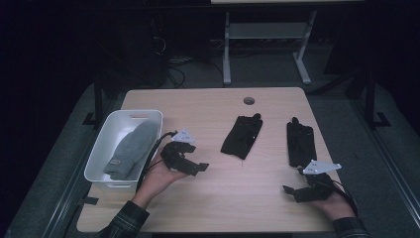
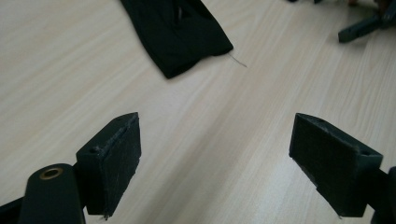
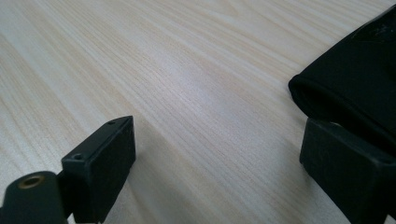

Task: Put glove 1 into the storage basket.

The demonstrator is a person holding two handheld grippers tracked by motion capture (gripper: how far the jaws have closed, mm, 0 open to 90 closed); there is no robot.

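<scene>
High view puts the white bin (image 1: 105, 148) at the table's (image 1: 208, 203) left edge with a grey glove (image 1: 131, 148) already lying inside it. Two black gloves lie flat on the wood to the right of the bin: the middle glove (image 1: 241, 136) near it, the far glove (image 1: 300, 143) well apart from it. I judge the job is to get these into the bin too.

My left gripper (image 1: 190, 166) hovers just right of the bin, jaws spread wide and empty; in the left gripper view the middle glove (image 2: 180, 32) sits ahead of the jaws, not between them. My right gripper (image 1: 294, 192) sits far right of the bin, just below the far glove, jaws also spread with nothing held. In the right gripper view the cuff of that glove (image 3: 355, 88) lies against the right jaw, not between the two.

Risks as I see them: closing the right gripper now would shove the cuff sideways instead of pinching it. The fabric is thin and flat, so a shallow approach could scrape wood and miss it. A loose pinch could let a glove slip before it reaches the bin.
</scene>
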